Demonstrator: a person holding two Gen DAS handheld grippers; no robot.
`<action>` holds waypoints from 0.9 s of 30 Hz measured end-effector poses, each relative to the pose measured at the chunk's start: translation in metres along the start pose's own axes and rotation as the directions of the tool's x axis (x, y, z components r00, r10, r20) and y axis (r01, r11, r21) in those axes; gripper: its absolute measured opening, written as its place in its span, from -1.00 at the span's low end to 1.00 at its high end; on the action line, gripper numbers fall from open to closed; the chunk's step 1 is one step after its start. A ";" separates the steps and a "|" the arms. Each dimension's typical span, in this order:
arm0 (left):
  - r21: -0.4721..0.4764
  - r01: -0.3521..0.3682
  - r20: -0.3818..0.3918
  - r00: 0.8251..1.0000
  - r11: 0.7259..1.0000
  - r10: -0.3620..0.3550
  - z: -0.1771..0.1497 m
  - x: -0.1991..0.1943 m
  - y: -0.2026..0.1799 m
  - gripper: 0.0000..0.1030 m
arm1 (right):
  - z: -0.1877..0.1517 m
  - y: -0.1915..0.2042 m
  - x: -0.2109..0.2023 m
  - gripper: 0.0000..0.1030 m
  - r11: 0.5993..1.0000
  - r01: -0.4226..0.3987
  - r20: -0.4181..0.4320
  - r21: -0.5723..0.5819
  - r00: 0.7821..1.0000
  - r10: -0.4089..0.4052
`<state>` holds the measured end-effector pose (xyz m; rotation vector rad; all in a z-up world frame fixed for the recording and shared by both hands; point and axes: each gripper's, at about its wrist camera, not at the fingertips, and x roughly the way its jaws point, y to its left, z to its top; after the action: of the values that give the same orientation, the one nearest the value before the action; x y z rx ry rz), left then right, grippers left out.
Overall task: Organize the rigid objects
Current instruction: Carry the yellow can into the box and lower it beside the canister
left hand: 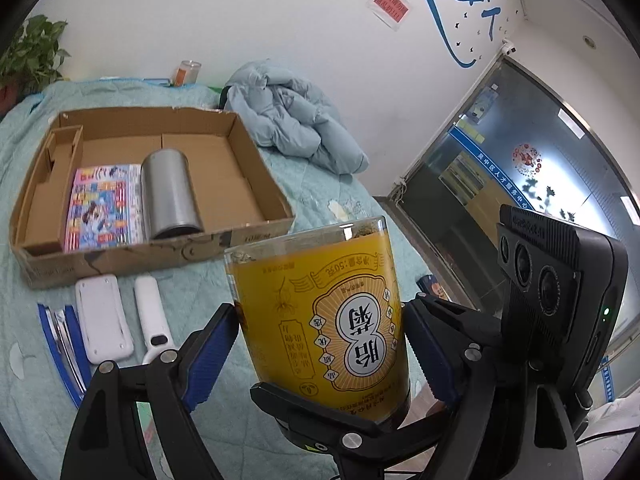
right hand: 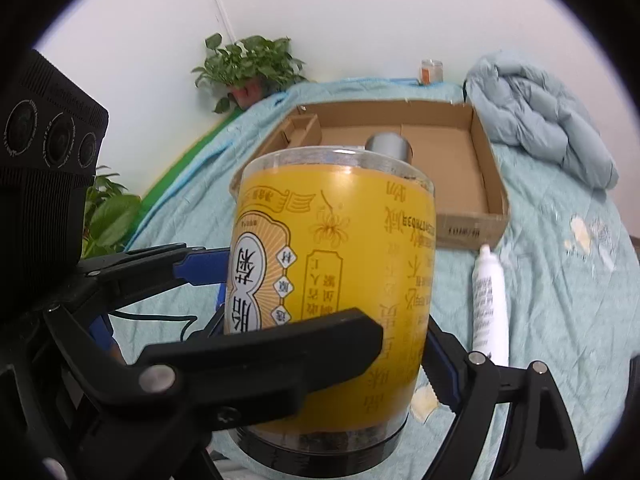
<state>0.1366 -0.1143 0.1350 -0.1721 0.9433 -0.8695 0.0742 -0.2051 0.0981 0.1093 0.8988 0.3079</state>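
Bedspread: pale teal quilt (left hand: 288,184) over what looks like a bed against a white wall, my working surface, soft enough that I expect tall things to stand poorly on it.
Box: shallow cardboard tray (left hand: 256,168) lies open-topped on the quilt, clearly the collecting place; a metal cylinder (left hand: 170,194) lies on its side inside, just beside a colourful flat packet (left hand: 104,208), both laid down so they cannot roll or topple.
Jar: the yellow-labelled jar (left hand: 320,320) sits between both pairs of fingers, clear of the quilt, label upside down and dark lid towards me (so I hold it inverted).
Left gripper (left hand: 320,344): jaws wide, blue pads against the jar's two sides; I judge it clamped on the jar.
Right gripper (right hand: 320,344): jaws equally wide around the same jar, one black finger crossing in front of the label; the far pad seems to touch, so I read it as gripping too.
Why two hands: the jar is broad and smooth, so a double grip should stop it slipping or twisting.
Waiting items: a white remote-like case (left hand: 103,318), a white handled tool (left hand: 154,318) and a blue-edged strip (left hand: 60,352) lie in a row before the tray; a white tube (right hand: 489,304) lies nearer its corner.
Next: I judge the free right half of the tray the jar's natural spot.
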 end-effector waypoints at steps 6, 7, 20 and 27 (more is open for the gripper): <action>-0.008 -0.002 0.008 1.000 1.000 0.002 0.033 0.002 0.005 0.59 | 0.022 -0.005 0.001 0.67 1.000 -0.002 0.008 -0.023 1.000 0.002; -0.009 -0.002 0.008 1.000 1.000 0.002 0.038 0.004 0.006 0.59 | 0.025 -0.006 0.002 0.67 1.000 -0.001 0.007 -0.026 1.000 0.002; -0.025 -0.015 -0.042 0.999 1.000 0.014 0.123 0.071 0.052 0.59 | 0.089 -0.044 0.049 0.67 1.000 -0.016 -0.060 -0.017 0.998 0.015; -0.061 -0.026 -0.108 0.994 0.998 0.019 0.174 0.133 0.096 0.59 | 0.132 -0.081 0.098 0.67 0.999 -0.044 -0.163 0.031 0.985 0.048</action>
<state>0.3635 -0.1859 0.1085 -0.1688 1.0713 -0.8353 0.2528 -0.2467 0.0885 0.1318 1.0650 0.3514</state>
